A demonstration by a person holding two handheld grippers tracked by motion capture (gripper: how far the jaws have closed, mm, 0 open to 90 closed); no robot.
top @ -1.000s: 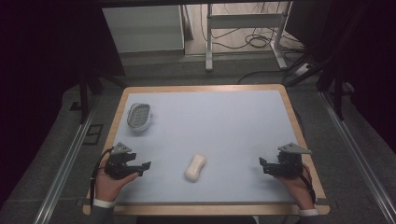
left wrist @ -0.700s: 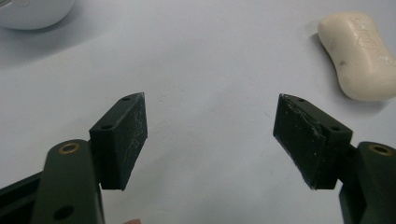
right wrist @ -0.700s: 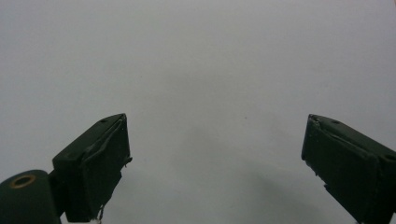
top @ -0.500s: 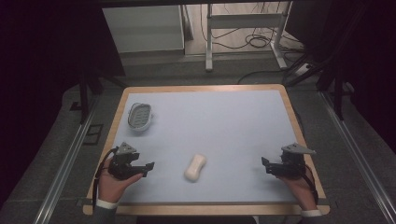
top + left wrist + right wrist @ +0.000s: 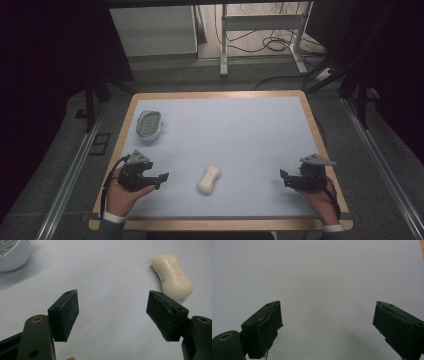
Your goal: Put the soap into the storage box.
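Both tongs gape empty: the left tongs [image 5: 162, 178] should square up across the narrow waist of the cream, waisted soap bar [image 5: 209, 179], lying lower centre on the pale blue tabletop [image 5: 235, 130], before closing gently.

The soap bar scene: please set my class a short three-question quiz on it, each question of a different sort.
1. True or false: the left gripper is shut on the soap bar.
2. Multiple choice: where on the table is the soap dish? A) far left, B) near right, C) centre.
3. Fill in: in the left gripper view, the soap bar lies just beyond the gripper's ____ finger.

Key
1. False: its fingers stand wide apart over bare table, and the soap lies untouched.
2. A.
3. Right.
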